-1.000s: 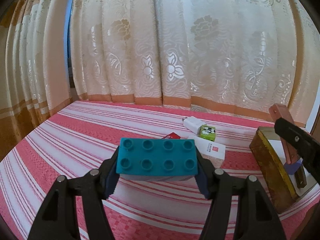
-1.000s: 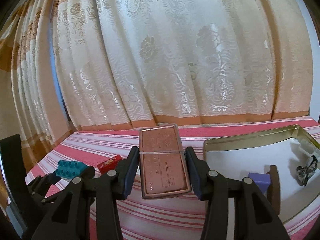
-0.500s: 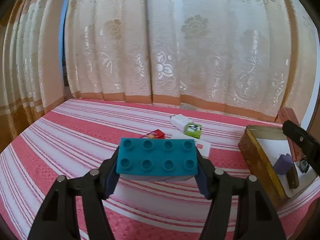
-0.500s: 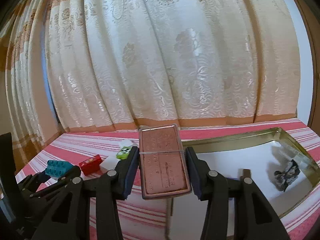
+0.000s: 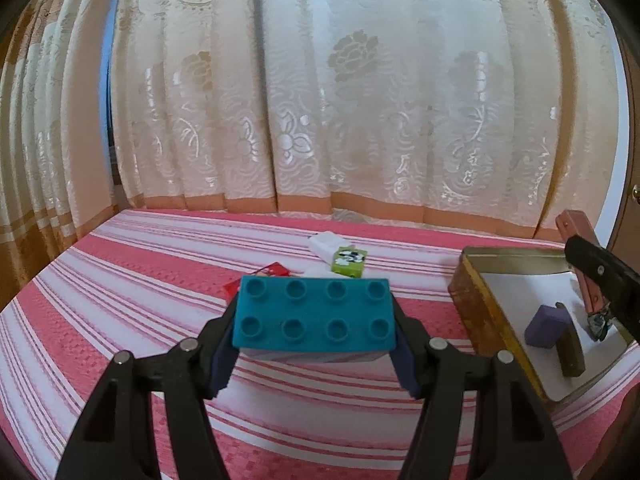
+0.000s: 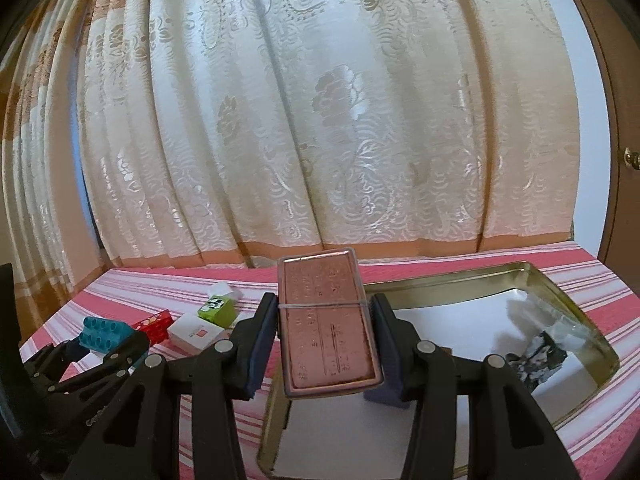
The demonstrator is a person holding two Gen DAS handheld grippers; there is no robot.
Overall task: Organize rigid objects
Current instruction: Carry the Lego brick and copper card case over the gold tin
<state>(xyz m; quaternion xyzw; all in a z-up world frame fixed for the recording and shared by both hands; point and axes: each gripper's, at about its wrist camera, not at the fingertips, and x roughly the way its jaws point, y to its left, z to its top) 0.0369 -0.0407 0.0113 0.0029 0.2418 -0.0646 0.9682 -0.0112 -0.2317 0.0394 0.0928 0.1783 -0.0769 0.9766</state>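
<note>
My left gripper (image 5: pixel 314 354) is shut on a teal studded brick (image 5: pixel 314 314), held above the striped red cloth; it also shows in the right wrist view (image 6: pixel 102 332). My right gripper (image 6: pixel 326 346) is shut on a copper-pink flat case (image 6: pixel 326 320) with a band around it, held over the near left part of the gold tin (image 6: pixel 540 276). In the left wrist view the tin (image 5: pixel 476 316) stands at the right with a purple block (image 5: pixel 546 326) and a brown block (image 5: pixel 570 354) inside, and the case (image 5: pixel 576 226) pokes above it.
On the cloth lie a red box (image 6: pixel 154 322), a white box (image 6: pixel 194 332), a green box (image 6: pixel 216 310) and a white piece (image 6: pixel 224 290). A dark crumpled item (image 6: pixel 536 360) lies in the tin. Curtains hang behind the table.
My right gripper has carried the case to the right, over the tin. My left gripper still holds the brick and has swung its view slightly toward the tin.
</note>
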